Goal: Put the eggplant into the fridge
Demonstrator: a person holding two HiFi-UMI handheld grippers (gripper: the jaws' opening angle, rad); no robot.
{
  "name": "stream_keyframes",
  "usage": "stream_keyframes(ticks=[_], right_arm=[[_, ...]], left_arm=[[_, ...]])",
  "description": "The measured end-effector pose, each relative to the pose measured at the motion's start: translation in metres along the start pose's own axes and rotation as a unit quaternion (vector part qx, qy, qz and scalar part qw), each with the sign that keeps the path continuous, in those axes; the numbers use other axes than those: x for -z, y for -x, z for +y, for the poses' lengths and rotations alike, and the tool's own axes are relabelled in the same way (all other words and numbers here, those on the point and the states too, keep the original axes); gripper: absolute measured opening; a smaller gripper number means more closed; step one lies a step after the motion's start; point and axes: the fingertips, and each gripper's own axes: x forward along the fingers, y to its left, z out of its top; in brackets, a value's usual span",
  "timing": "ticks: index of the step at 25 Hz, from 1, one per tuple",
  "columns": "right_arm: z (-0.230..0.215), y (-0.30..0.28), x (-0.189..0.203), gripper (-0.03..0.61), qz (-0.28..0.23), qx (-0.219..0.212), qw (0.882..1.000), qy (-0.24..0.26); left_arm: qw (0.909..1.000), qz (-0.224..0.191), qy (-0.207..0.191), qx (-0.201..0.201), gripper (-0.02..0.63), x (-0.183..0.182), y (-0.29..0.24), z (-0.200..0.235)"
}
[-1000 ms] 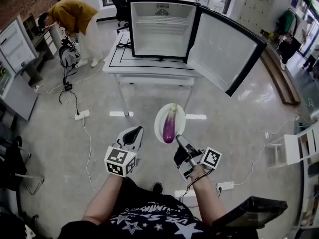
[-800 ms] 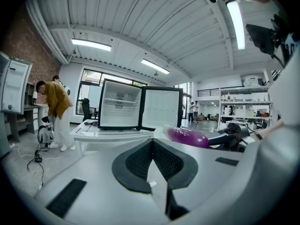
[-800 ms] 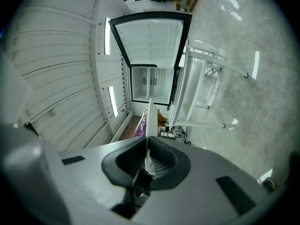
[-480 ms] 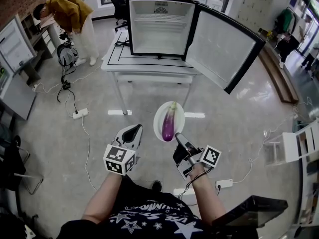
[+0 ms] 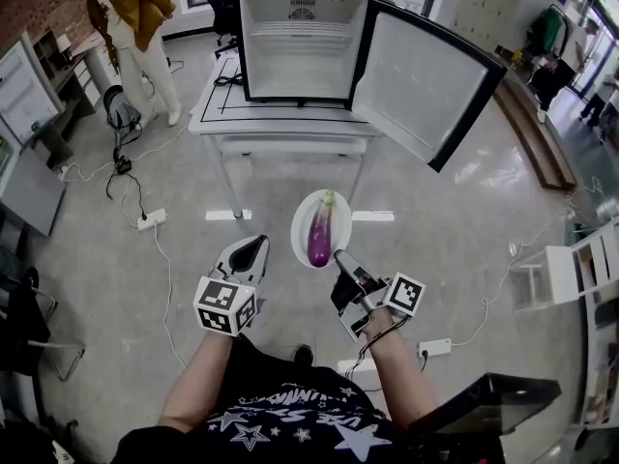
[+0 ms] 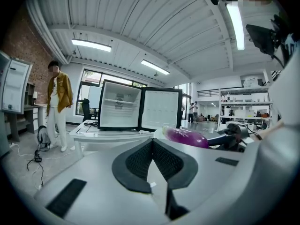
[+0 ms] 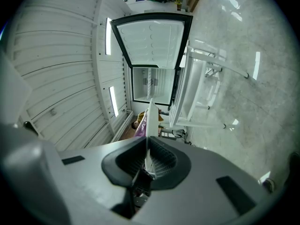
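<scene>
A purple eggplant (image 5: 320,235) lies on a white plate (image 5: 301,222) held over the floor. My right gripper (image 5: 338,257) is shut on the plate's near rim; in its own view the plate (image 7: 150,115) stands edge-on between the jaws with the eggplant (image 7: 140,124) just behind. My left gripper (image 5: 258,246) hangs left of the plate, shut and empty; its view shows the eggplant (image 6: 185,137) off to the right. Ahead, the small fridge (image 5: 300,42) stands on a white table (image 5: 280,126), its door (image 5: 426,77) swung wide to the right and its shelves bare.
A person in a mustard jacket (image 5: 131,10) stands at the far left by a desk. Cables and a power strip (image 5: 151,218) lie on the floor to the left, another strip (image 5: 435,346) at my right. A white stool (image 5: 561,283) stands on the right.
The fridge and table have come a little closer. Both grippers and the plate have shifted slightly left. The person at the back has straightened up.
</scene>
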Motion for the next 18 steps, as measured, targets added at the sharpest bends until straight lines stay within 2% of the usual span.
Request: stream_keyframes(ticks=[18], right_arm=[[-0.009,0.01,-0.008,0.021,-0.008,0.003,1.0,-0.01]], left_arm=[[1.0,0.007,0.003,0.004,0.008,0.01,-0.007,-0.008]])
